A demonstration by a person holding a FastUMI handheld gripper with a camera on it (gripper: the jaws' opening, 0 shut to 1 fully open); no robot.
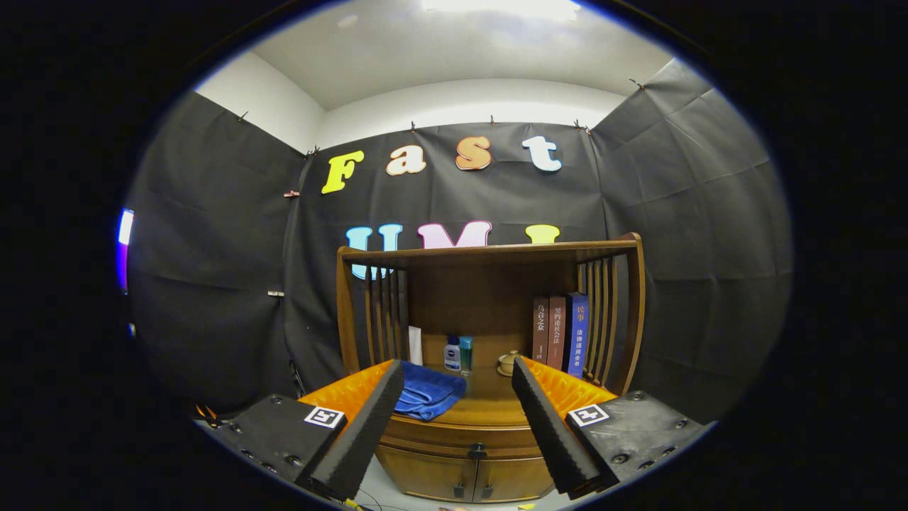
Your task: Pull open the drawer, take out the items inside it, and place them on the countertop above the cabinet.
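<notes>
- gripper (pixel 457 419): the fingers stand wide apart and hold nothing; open air lies between them.
- cabinet (pixel 468 461): a wooden unit straight ahead of the fingers, seen through the gap between them, with slatted sides and a top shelf above its open bay.
- drawer (pixel 454 434): the curved band just under the tabletop, fully closed by the look of it; its front runs crosswise, left to right, square to the line of the fingers.
- drawer knob (pixel 477 450): a small dark knob at the middle of that front, lying ahead of the fingers and lower than their tips, slightly nearer the right finger.
- two small doors sit beneath the drawer, each with its own dark pull; these are not the target.
- tabletop (pixel 489 404): already carries a blue cloth (pixel 428 394) at the left beside the left finger, two small bottles (pixel 458 353) at the back, a small lidded pot (pixel 508 363), and books (pixel 560 335) standing upright at the right.
- contents of the drawer are hidden; nothing can be said of them.
- judgement: the task is at its start, drawer not yet pulled. the coming move turns on dropping the fingers down and forward to bracket the knob, then drawing straight back along the fingers' own line.
- risk, as judged: the knob is small, and the door pulls lie close below it.
</notes>
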